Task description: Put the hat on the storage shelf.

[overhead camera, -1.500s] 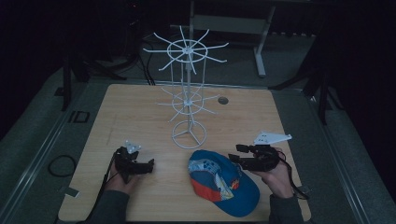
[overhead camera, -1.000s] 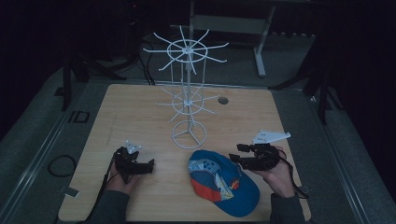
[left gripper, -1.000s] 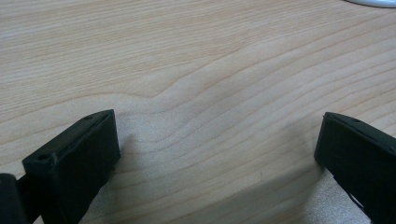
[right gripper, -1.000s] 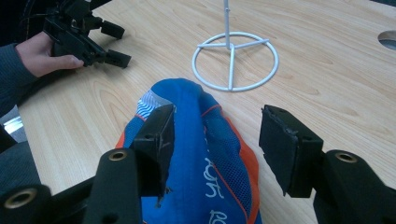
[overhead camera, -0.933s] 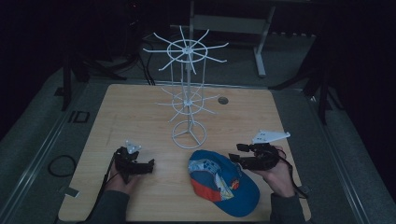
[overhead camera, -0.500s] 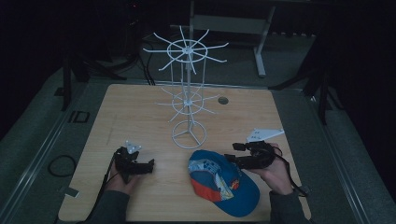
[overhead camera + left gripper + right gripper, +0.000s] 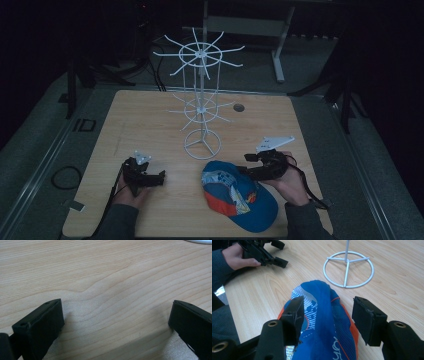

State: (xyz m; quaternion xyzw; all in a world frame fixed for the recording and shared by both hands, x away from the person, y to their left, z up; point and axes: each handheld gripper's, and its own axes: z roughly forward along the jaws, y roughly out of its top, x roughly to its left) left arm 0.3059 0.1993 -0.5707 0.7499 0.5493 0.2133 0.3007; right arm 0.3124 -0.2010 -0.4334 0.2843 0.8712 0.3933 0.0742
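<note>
Right gripper (image 7: 325, 315) has crept over the cap (image 7: 239, 195), jaws wide open astride its crown, gripping nothing. Cap's at 6 o'clock from the rack (image 7: 201, 110). Soft fabric could slip out.

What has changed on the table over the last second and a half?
The right gripper has edged left toward the blue and orange cap and now has its open jaws either side of the cap's crown, not yet closed on it. The left gripper has stayed resting open on the wooden table, and the cap and the white wire rack have not moved.
</note>
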